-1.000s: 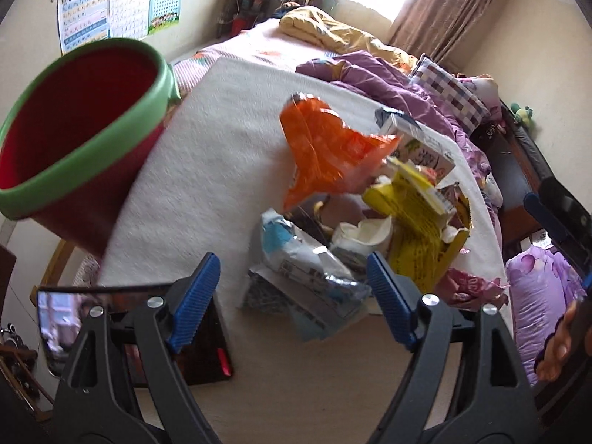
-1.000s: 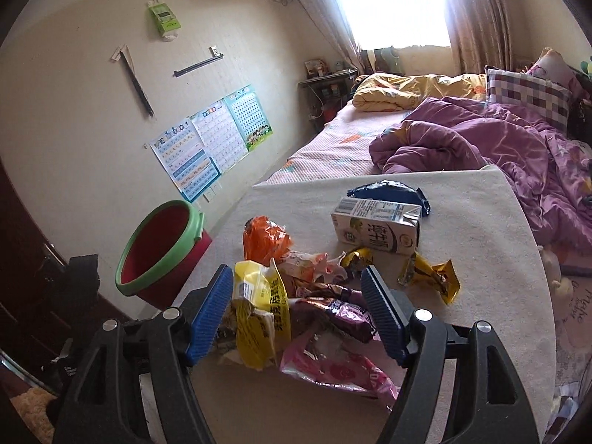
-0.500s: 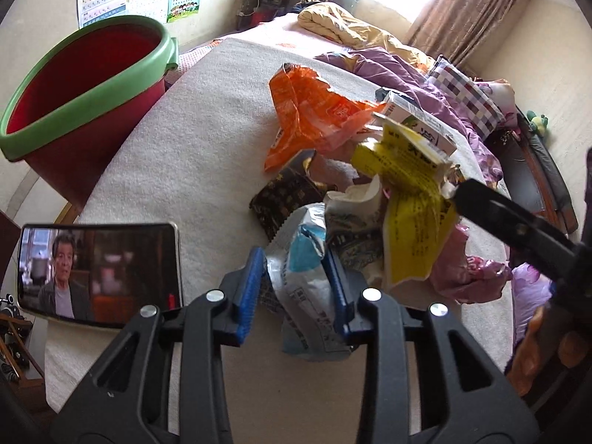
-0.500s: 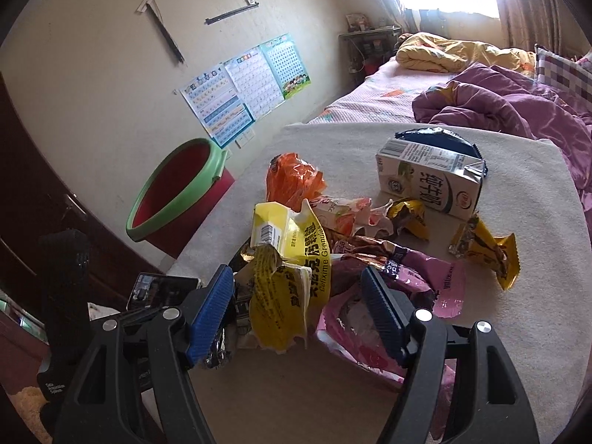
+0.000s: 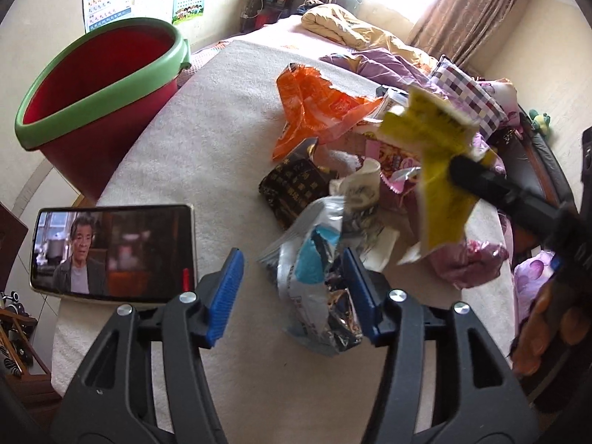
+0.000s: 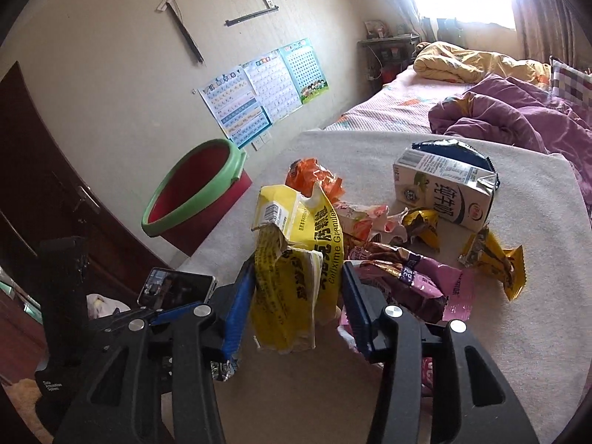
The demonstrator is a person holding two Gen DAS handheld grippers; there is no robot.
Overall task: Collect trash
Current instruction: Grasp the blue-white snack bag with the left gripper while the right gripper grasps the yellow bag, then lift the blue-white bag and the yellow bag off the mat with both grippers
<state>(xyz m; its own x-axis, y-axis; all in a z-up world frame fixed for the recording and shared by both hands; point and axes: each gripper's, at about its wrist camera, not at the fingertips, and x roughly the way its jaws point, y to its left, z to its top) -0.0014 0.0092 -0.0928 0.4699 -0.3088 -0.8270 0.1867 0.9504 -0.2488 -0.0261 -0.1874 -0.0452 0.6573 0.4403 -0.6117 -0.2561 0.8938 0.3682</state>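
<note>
The left gripper (image 5: 292,292) has its blue pads part-way apart around a crumpled silver-and-blue wrapper (image 5: 314,277); the wrapper touches the right-hand pad, while a gap shows beside the left-hand one, so whether it is truly pinched cannot be told. The right gripper (image 6: 296,303) holds a torn yellow granules packet (image 6: 296,259) between narrowed fingers, the packet hanging above the cream blanket-covered surface (image 6: 536,351).

At the surface's near left edge lies a phone (image 5: 111,251), screen lit with a video. Just beyond the left gripper sits the heap of trash: a dark brown patterned wrapper (image 5: 292,188), a crumpled white paper scrap (image 5: 359,192) and a purple snack bag (image 6: 418,281). Farther on lies an orange wrapper (image 5: 310,107), with a small gold wrapper (image 6: 421,222) beside the heap and a yellow-gold wrapper (image 6: 495,262) toward the right edge. Behind them a milk carton (image 6: 444,192) lies on its side, a dark blue packet (image 6: 451,151) just behind it.

Off the left edge, a red bucket with a green rim (image 5: 100,85) stands tilted toward the camera. Beyond the far edge is a bed with a purple quilt (image 6: 518,118), and posters (image 6: 259,88) hang on the wall.
</note>
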